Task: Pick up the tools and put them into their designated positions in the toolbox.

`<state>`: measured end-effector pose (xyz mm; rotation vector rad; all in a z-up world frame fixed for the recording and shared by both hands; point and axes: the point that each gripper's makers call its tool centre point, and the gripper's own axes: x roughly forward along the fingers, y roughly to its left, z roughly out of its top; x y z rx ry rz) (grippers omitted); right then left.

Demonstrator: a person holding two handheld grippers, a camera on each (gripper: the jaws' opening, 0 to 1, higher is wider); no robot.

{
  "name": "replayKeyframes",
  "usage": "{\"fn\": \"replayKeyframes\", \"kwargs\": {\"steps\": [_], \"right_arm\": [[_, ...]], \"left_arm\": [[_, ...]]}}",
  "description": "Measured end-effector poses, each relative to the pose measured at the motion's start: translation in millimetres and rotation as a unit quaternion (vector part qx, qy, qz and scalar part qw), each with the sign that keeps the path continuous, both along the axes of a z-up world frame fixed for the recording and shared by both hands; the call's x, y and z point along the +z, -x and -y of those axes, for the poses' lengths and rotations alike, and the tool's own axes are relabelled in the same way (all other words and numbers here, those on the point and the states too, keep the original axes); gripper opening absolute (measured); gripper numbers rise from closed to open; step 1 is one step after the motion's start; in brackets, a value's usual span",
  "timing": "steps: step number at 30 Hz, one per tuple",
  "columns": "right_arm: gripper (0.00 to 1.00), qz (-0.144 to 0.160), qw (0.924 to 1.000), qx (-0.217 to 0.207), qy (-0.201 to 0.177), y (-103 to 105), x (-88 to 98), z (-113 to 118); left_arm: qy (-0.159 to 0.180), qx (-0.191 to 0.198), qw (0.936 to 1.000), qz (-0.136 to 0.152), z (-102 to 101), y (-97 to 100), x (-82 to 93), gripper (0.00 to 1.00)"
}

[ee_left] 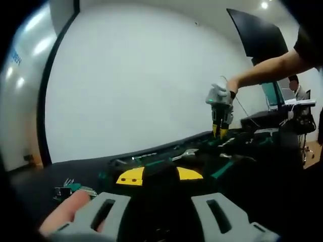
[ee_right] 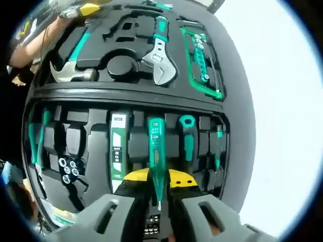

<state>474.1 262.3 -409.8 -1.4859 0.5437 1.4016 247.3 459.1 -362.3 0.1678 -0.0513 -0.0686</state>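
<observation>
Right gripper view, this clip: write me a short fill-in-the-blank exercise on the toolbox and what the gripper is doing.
1. The right gripper holds a green ____ by its tip end.
2. In the toolbox, the silver adjustable wrench lies in the ____ half as this view shows it.
3. The hammer lies to the ____ of the wrench in this view.

Missing words: screwdriver; upper; left

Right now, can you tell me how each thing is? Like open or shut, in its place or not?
toolbox: open, lying flat
adjustable wrench: resting in its slot
hammer: resting in its slot
green test pen: between the right gripper's jaws, over the lower tray
right gripper: shut on the green test pen
left gripper: open, nothing between its jaws
hex keys: lying outside the toolbox
</observation>
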Motion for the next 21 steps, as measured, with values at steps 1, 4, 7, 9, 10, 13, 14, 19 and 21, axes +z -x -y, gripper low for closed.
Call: {"fn": "replayKeyframes", "kwargs": {"steps": [1, 4, 7, 9, 10, 13, 14, 19, 21], "right_arm": [[0.11, 0.011, 0.9999, 0.006, -0.004, 1, 0.1, 0], [0.12, 0.049, 0.9981, 0.035, -0.010, 0, -1.5, 0], [0.14, 0.080, 0.9951, 0.055, -0.018, 2, -4.1, -3], [0.14, 0.116, 0.9892, 0.084, -0.030, 5, -2.0, -8], [0.13, 0.123, 0.9875, 0.092, -0.035, 2, -3.1, -11], [0.12, 0.165, 0.9774, 0.126, -0.038, 5, -2.8, -11], [0.12, 0.185, 0.9713, 0.144, -0.037, 2, -5.3, -11], [0.10, 0.283, 0.9405, 0.177, -0.066, -4, -3.4, -13], [0.10, 0.282, 0.9394, 0.185, -0.060, 0, -3.7, -10]], "left_arm": [[0.000, 0.000, 1.0000, 0.000, 0, 0.0, 0.0, 0.24], [-0.001, -0.001, 1.0000, 0.000, 0, 0.0, 0.0, 0.24], [0.000, -0.002, 1.0000, 0.001, 0, 0.0, 0.4, 0.24], [0.000, -0.001, 1.0000, 0.001, 0, -0.1, 0.2, 0.24], [-0.001, -0.001, 1.0000, 0.001, 0, -0.2, 0.1, 0.24], [-0.001, -0.001, 1.0000, 0.000, 1, -0.1, 0.0, 0.24], [0.000, -0.001, 1.0000, 0.000, 1, 0.1, 0.0, 0.24], [-0.002, -0.001, 1.0000, -0.002, 0, -0.7, -0.7, 0.24], [-0.001, -0.001, 1.0000, -0.002, 0, -0.5, -0.7, 0.23]]}}
